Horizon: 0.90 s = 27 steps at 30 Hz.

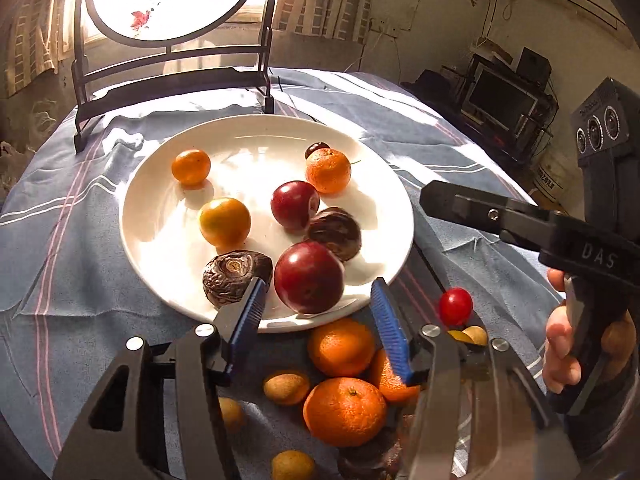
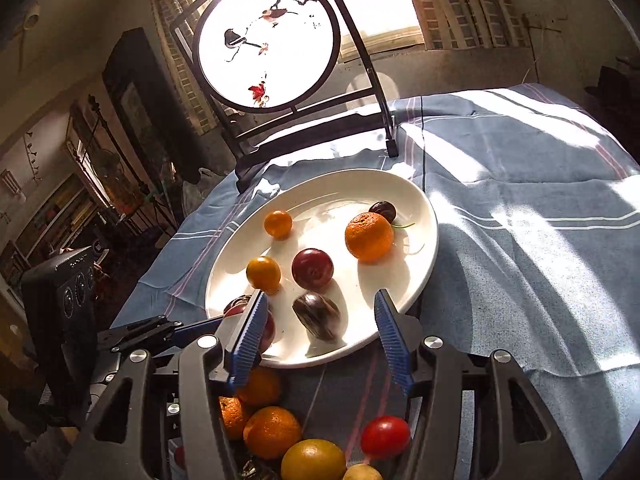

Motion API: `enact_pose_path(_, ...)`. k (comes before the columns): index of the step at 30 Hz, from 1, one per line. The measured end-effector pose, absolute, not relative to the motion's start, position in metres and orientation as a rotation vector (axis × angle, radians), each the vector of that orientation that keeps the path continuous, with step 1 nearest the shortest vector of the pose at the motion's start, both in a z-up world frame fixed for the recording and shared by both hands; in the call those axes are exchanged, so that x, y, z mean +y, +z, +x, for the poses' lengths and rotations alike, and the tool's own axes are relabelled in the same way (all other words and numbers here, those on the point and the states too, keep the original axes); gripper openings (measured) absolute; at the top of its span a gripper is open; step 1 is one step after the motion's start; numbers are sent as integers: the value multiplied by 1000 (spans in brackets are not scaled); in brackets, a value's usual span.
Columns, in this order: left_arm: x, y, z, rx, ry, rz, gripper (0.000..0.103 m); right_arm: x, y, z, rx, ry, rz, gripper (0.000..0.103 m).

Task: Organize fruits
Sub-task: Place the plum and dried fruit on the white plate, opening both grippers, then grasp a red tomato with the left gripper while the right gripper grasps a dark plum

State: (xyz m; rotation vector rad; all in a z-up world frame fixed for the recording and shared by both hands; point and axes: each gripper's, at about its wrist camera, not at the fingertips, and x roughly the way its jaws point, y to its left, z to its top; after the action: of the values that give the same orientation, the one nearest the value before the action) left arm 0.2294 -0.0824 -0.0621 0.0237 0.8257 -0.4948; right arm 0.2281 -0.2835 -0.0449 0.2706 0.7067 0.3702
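A white plate (image 1: pixel 248 144) on the blue striped cloth holds tangerines (image 1: pixel 328 170), red plums, two dark wrinkled passion fruits (image 1: pixel 234 276) and a dark cherry (image 1: pixel 317 148). My left gripper (image 1: pixel 318 286) stands open over the plate's near rim. A large red plum (image 1: pixel 308 276) lies on the plate between its blue pads, untouched. My right gripper (image 2: pixel 321 295) is open too, over the same rim, with a passion fruit (image 2: pixel 316 316) lying on the plate (image 2: pixel 340 200) beyond its fingers. In the left wrist view the right gripper (image 1: pixel 428 198) reaches in from the right, held by a hand (image 1: pixel 560 344).
Loose fruit lies on the cloth in front of the plate: oranges (image 1: pixel 344 410), small tan longans (image 1: pixel 286 388) and a red cherry tomato (image 1: pixel 455 306). A round screen on a dark stand (image 1: pixel 176 76) rises behind the plate. The table's far right side shows sunlit cloth (image 2: pixel 540 220).
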Motion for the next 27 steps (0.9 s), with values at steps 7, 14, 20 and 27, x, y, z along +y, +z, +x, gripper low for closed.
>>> enact_pose_path(7,-59,-43,169,769,-523,57,59,-299,-50,218,698,353,310,56)
enact_pose_path(14,-43,-71,100,824,-539,179,50,-298,-47,210,660,336,288,58)
enact_pose_path(20,-45,-91,103,861,-533,178,35,-293,-42,190,637,344,284,58)
enact_pose_path(27,-58,-101,117,882,-543,163,33,-281,-61,123,762,449,257,59)
